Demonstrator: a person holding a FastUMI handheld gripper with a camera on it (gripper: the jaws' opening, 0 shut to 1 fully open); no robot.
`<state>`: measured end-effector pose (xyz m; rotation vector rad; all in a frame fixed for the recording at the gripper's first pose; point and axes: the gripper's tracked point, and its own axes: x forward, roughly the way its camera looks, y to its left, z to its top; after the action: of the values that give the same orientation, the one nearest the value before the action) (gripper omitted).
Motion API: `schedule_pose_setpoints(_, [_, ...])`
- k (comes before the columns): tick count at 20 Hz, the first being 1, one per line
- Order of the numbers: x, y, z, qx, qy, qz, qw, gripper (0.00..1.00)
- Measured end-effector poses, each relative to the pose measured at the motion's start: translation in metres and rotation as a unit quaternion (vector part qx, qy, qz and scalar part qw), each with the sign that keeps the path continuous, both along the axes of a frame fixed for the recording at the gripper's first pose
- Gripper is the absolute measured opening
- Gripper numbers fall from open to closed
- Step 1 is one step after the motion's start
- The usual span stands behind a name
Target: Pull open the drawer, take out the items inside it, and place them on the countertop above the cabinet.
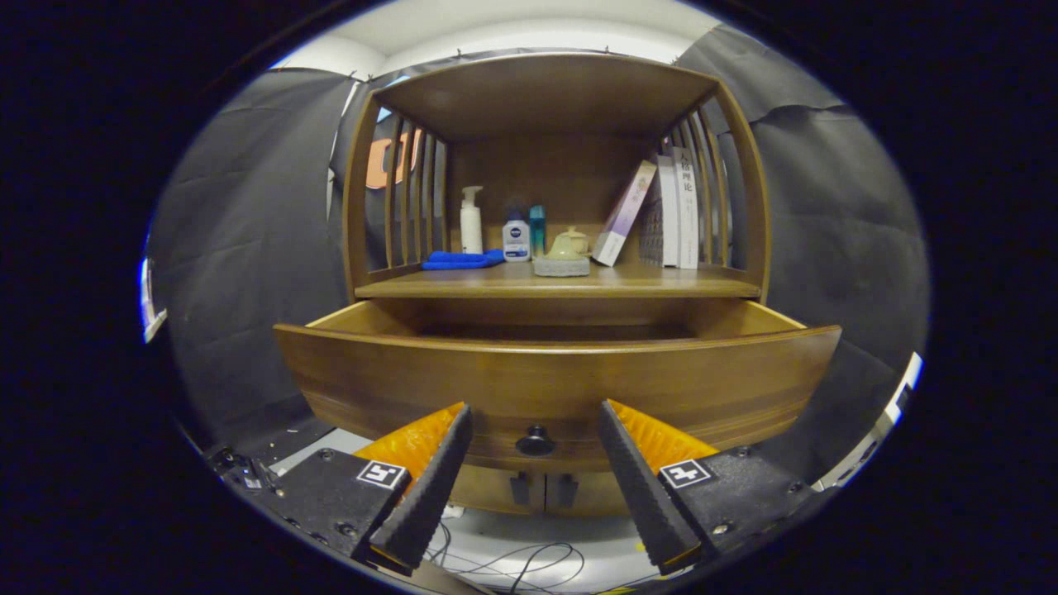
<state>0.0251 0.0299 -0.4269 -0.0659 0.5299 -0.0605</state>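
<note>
The brown wooden cabinet's broad curved drawer [554, 376] stands pulled open just ahead of the tongs [536, 438], its small dark round knob [536, 440] between their wide-spread, empty tips. Its contents are hidden behind the front; reaching in blind risks missing them or striking the worktop [562, 283] above.
</note>
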Motion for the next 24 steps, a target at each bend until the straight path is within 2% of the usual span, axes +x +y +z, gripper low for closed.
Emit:
schedule_pose_setpoints(5, [0.005, -0.005, -0.014, -0.041, 0.006, -0.027, 0.999, 0.87])
schedule_pose_setpoints(9, [0.01, -0.004, -0.014, -0.065, -0.001, -0.04, 0.997, 0.89])
schedule_pose_setpoints(24, [0.076, -0.013, -0.03, -0.057, 0.015, -0.037, 0.998, 0.88])
